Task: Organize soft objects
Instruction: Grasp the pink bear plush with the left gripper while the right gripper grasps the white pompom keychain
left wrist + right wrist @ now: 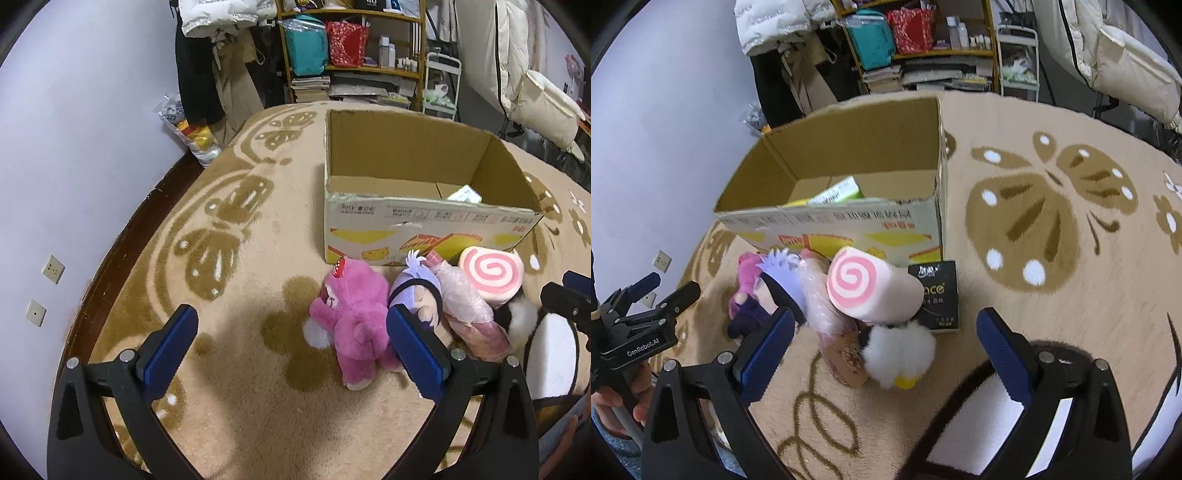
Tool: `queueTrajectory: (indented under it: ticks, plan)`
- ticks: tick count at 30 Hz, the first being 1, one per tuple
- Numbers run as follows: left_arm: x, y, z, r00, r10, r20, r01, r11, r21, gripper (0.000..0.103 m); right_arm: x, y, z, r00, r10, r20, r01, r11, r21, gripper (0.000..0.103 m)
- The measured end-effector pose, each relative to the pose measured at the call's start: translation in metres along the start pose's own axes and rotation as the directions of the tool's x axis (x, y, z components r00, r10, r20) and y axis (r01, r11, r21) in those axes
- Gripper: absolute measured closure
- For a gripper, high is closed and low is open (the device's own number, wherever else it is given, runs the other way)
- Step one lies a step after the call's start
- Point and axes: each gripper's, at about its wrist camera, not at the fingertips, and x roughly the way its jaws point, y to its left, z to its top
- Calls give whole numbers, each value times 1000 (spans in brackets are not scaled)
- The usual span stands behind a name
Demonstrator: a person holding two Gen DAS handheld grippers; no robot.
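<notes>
Both grippers, the left gripper (pixel 291 347) and the right gripper (pixel 886 350), have black triangular frames with silver round screws and blue ribbed pads (pixel 764 354). At nine o'clock in the right wrist view, white "GenRobot.AI" lettering (pixel 642 348) marks the left body.

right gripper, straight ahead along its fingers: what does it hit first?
Probably the white fluffy plush, lying between the open right gripper fingers' line, just before the pink swirl roll pillow. Depth is unclear in the fisheye.

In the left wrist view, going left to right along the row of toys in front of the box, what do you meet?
Pink plush bear → purple-haired doll → plastic-wrapped pink doll → pink swirl cushion.
</notes>
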Motion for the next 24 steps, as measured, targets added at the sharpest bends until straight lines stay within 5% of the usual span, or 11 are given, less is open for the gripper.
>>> queueTrajectory:
  ticks: [13,24]
  plan:
    - [37,-5,-1,998,8,-60,-6,999,35,2,38,-8,-9,989,-36,-141,41,999,32,1]
    - [57,-18,-3,995,-8,-101,15,997,72,2,61,-22,-16,969,-9,-247,36,994,105,19]
